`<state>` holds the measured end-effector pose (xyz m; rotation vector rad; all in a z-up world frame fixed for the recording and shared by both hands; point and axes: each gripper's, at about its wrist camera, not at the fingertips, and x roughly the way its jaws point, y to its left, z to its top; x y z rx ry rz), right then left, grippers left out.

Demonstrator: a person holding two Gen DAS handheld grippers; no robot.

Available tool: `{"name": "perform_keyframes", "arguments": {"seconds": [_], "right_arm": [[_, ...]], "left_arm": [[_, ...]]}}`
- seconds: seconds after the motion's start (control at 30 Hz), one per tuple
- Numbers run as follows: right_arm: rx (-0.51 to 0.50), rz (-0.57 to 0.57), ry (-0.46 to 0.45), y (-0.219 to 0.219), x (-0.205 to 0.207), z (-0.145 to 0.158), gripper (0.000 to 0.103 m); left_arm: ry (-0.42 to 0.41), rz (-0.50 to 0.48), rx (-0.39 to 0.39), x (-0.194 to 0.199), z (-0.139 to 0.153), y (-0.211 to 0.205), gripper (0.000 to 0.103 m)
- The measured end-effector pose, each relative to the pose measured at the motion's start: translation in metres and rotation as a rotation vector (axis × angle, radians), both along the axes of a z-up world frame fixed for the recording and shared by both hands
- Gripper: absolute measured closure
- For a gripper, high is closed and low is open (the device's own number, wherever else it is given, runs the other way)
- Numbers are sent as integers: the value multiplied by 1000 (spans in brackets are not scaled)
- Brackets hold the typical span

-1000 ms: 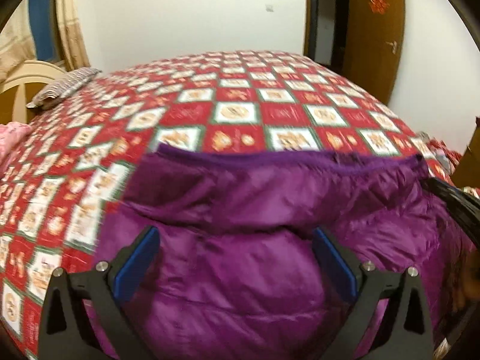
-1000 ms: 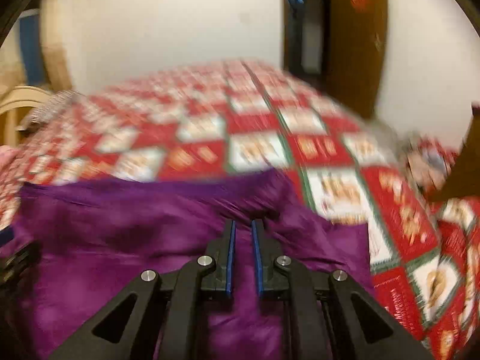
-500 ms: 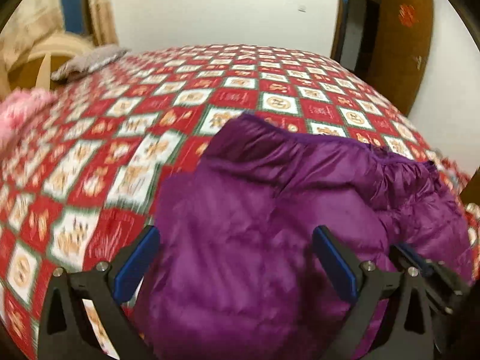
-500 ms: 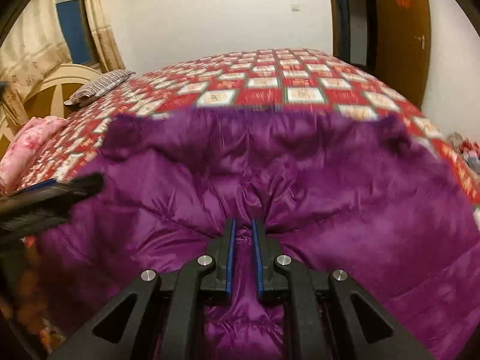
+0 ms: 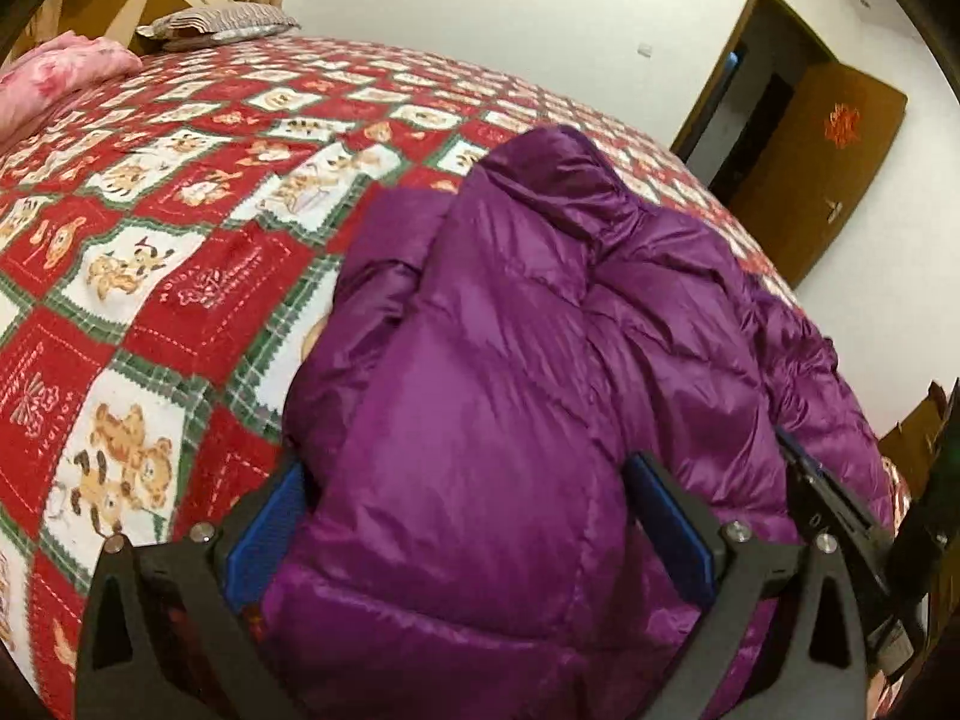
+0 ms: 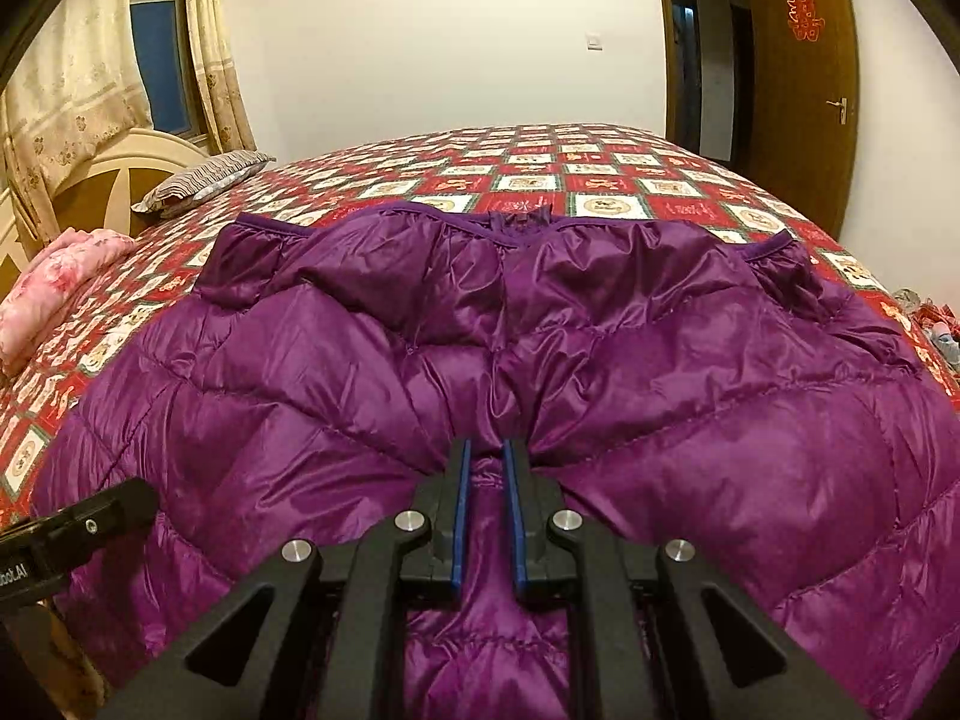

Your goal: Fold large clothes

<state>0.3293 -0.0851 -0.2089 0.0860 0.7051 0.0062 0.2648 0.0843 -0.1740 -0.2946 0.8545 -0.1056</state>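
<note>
garment: shiny purple quilted down jacket (image 6: 540, 348) on the red patchwork bedspread (image 5: 180, 192).
right gripper (image 6: 485, 462): i kept it pinched on a jacket fold.
left gripper (image 5: 474, 516): spread wide, astride padding.
step: mid-fold; next, i judged, left must close.

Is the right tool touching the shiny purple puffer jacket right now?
Touching. The right wrist view shows the right tool with its blue pads nearly closed, pinching a gathered ridge of the shiny purple puffer jacket between them.

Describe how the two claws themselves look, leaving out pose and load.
Left claw and right claw match: matte black angular frames with triangular cutouts, silver screw heads, and blue pads lining the fingers. White lettering marks the left one's side, partly cut off.
</note>
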Motion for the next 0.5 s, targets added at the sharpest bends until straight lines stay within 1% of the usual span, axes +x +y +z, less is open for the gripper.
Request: {"name": "perform_keyframes", "arguments": {"seconds": [0.07,0.1,0.13,0.17,0.2,0.23,0.27,0.33,0.4,0.5], "right_arm": [[4,0,-4,0,-2,0,93],[5,0,-6,0,-2,0,93],[7,0,-8,0,-3,-1,93],[12,0,-9,-1,-3,-1,93],[22,2,-10,-3,-4,-1,93],[32,3,-10,-5,-4,-1,93],[46,4,-9,-8,-4,-2,93],[53,5,-8,-10,-4,-2,93],[56,6,-8,-12,-4,-2,93],[59,7,-6,-14,-4,-2,93]], "left_arm": [[-4,-11,-17,1,0,-1,1],[-12,-27,-47,0,0,-1,2],[-18,-39,-80,-3,0,0,11],[-25,-53,-130,-5,0,0,19],[-27,-64,-170,-7,0,0,32],[-27,-71,-185,-7,1,-1,43],[-29,-83,-195,-7,1,-2,49],[-34,-106,-206,-5,3,-6,66],[-53,-135,-213,-6,11,-11,76],[-88,-168,-216,-8,24,-18,80]]}}
